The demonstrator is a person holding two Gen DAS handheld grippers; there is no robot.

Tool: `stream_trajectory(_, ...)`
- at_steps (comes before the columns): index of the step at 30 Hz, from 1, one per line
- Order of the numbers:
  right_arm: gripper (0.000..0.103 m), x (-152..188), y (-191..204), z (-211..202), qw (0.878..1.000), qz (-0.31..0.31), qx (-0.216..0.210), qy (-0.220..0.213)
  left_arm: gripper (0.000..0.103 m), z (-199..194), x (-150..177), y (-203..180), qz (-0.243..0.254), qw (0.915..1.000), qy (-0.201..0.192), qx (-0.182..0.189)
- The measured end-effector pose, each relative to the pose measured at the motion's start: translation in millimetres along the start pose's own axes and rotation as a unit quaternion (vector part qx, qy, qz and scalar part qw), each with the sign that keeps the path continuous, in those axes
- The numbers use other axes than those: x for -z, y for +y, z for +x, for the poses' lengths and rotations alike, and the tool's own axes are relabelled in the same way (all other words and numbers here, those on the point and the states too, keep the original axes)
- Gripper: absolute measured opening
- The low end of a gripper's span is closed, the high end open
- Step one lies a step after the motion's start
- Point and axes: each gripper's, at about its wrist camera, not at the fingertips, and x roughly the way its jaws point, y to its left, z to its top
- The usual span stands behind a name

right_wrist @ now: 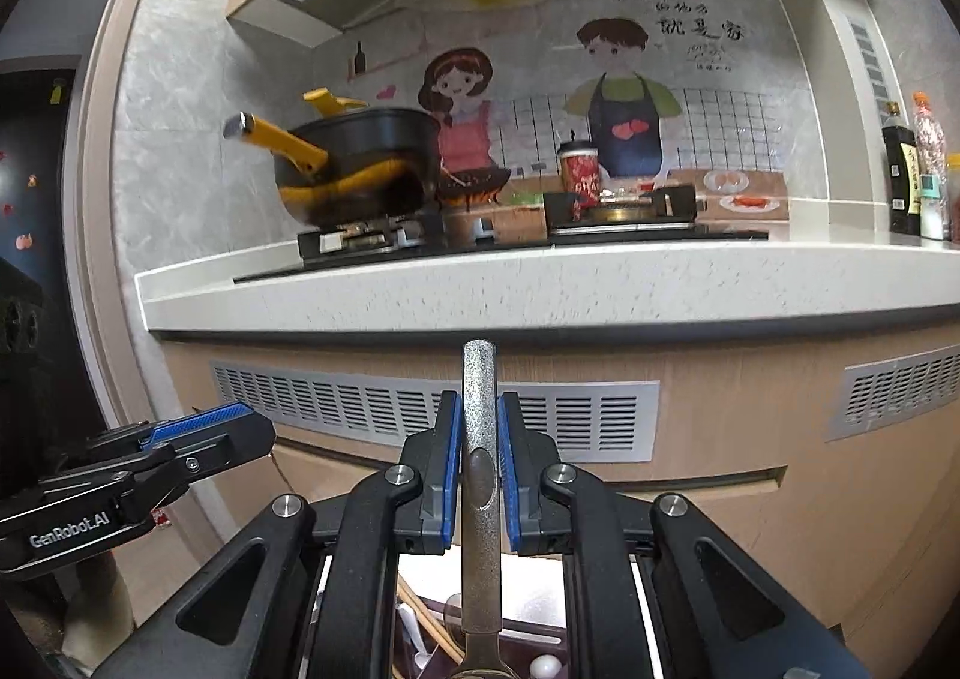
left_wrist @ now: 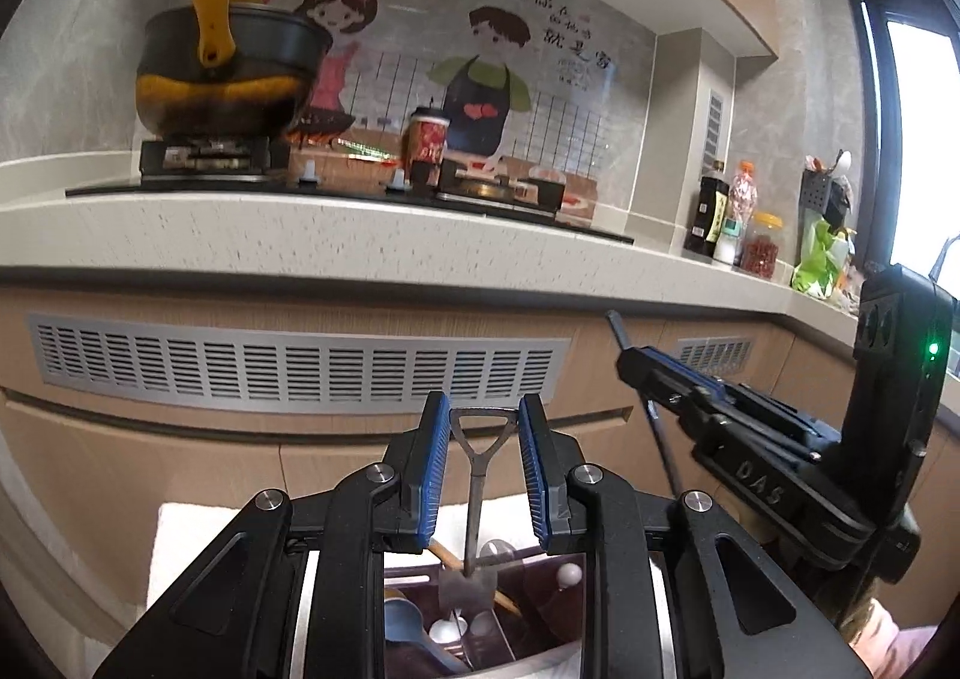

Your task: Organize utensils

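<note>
The left gripper point(left_wrist: 483, 430) has its jaws clenched on the triangular loop handle of a small shovel-shaped metal utensil point(left_wrist: 478, 475), whose thin shaft hangs down between the blue pads point(left_wrist: 436, 442) to a flat blade just above a dark utensil organizer point(left_wrist: 540, 619). That organizer sits low in the left wrist view and holds white-tipped pieces, a blue spoon point(left_wrist: 408, 628) and wooden chopsticks point(left_wrist: 447, 553) in its compartments, with a white cloth point(left_wrist: 192, 535) under it.

The right gripper point(right_wrist: 480, 427) grasps a textured silver metal handle point(right_wrist: 480, 439) that stands upright between its blue pads, the top end sticking well above the jaws and the lower end widening near the bottom edge of the right wrist view; what kind of utensil it is I cannot tell. Chopsticks and the organizer show below it.

Each gripper appears at the edge of the other's view, side by side and apart. Beyond them stands a wooden cabinet front with a slotted metal vent point(left_wrist: 294, 367), then a speckled pale tabletop point(left_wrist: 360, 241) carrying a gas hob point(right_wrist: 498, 241). A black pot with yellow handles point(left_wrist: 228, 73) sits on the left burner, a red paper cup point(left_wrist: 427, 139) near the middle, and bottles and jars point(left_wrist: 726, 217) to the right
</note>
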Motion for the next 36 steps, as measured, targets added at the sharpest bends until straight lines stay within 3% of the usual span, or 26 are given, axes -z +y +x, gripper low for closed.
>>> stream_trajectory(14, 0.013, 39.4, -4.7, 40.0, 1.0, 0.005, 0.018, -0.003, 0.026, 25.4, 32.3, 14.7, -0.023, 0.9989, 0.041, -0.006)
stream_trajectory(15, 0.015, 42.0, -5.3, 41.8, 1.0, 0.006, 0.015, 0.001, 0.026, 26.4, 35.1, 15.4, -0.026, 0.9986, 0.046, -0.005)
stream_trajectory(17, 0.032, 45.9, -7.7, 42.0, 1.0, 0.01, 0.008, 0.012, 0.027, 26.7, 39.0, 16.2, -0.031, 0.9981, 0.053, -0.006)
stream_trajectory(22, 0.039, 48.7, -13.0, 18.3, 0.999, 0.011, 0.021, 0.021, 0.045, 16.8, 45.9, 13.7, -0.033, 0.9974, 0.061, -0.015)
stream_trajectory(28, 0.063, 64.2, -12.5, -35.8, 0.997, -0.001, 0.059, 0.05, 0.056, -19.8, 68.1, -2.1, -0.031, 0.9967, 0.067, -0.034)
stream_trajectory(32, 0.075, 82.1, -5.8, -77.8, 0.994, -0.003, 0.074, 0.077, 0.069, -49.0, 94.6, -21.4, -0.015, 0.9956, 0.069, -0.061)
stream_trajectory(36, 0.087, 104.6, 2.8, -112.3, 0.992, -0.001, 0.086, 0.098, 0.072, -69.3, 131.3, -40.2, 0.004, 0.9924, 0.095, -0.078)
